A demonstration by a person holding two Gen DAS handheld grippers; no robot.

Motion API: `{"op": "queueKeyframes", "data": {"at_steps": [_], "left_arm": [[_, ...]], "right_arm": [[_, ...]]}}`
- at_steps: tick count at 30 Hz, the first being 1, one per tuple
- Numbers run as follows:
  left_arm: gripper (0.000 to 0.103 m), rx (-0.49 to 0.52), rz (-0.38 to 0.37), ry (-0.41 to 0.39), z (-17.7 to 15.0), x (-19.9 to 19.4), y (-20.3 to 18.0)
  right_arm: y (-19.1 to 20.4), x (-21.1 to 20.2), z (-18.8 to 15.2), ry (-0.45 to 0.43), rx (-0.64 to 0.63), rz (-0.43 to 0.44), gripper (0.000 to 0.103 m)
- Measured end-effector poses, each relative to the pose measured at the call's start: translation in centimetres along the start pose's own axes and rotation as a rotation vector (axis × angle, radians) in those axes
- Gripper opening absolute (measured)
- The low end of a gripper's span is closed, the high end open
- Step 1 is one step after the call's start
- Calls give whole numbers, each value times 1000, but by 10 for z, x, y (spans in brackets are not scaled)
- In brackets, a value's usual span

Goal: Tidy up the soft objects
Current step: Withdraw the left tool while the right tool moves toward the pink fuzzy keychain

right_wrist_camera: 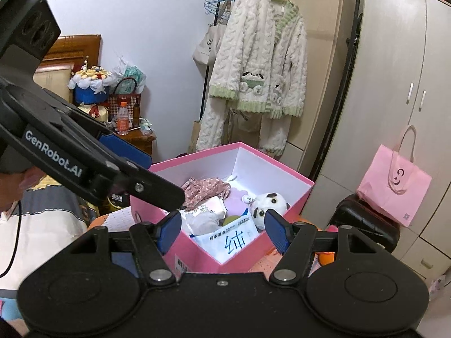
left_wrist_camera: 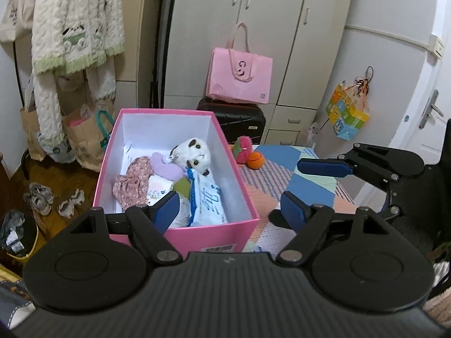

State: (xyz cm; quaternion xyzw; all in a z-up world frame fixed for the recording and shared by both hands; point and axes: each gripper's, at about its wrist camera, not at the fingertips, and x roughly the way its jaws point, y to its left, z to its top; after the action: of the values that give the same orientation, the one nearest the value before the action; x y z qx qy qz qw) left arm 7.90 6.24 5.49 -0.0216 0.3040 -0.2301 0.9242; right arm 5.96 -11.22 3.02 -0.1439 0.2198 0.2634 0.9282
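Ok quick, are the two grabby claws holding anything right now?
Left gripper: open, holding nothing, above the pink box.
Right gripper: open, holding nothing, also over the box.

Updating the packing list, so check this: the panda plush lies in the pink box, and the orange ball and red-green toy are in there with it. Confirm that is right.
Not quite. The panda plush does lie in the pink box, but the orange ball and red-green toy sit outside it on the patchwork cover, beyond the box's far right corner. The left wrist view shows this.
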Motion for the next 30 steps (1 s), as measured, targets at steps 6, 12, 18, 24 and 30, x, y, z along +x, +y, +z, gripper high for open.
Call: {"op": "queueKeyframes", "data": {"at_steps": [6,12,18,24,30], "left_arm": [[78,19,-44,-4,3,-2,-20],[78,46,-84,-4,3,13,-47],[78,68,-113,23,3,47,-75],[78,83,-112,35,3,89,-101],[78,74,-94,49,8,137,-116]], "right_arm": [[-33,-28,-8,3,79,16,70],[-76,-44,-20,11,192,12,71],[-111,-46,-36,28,251,1,71],[-151,-35,-47,42,321,29,71],[-183,-14,-54,82,335,50,71]]}}
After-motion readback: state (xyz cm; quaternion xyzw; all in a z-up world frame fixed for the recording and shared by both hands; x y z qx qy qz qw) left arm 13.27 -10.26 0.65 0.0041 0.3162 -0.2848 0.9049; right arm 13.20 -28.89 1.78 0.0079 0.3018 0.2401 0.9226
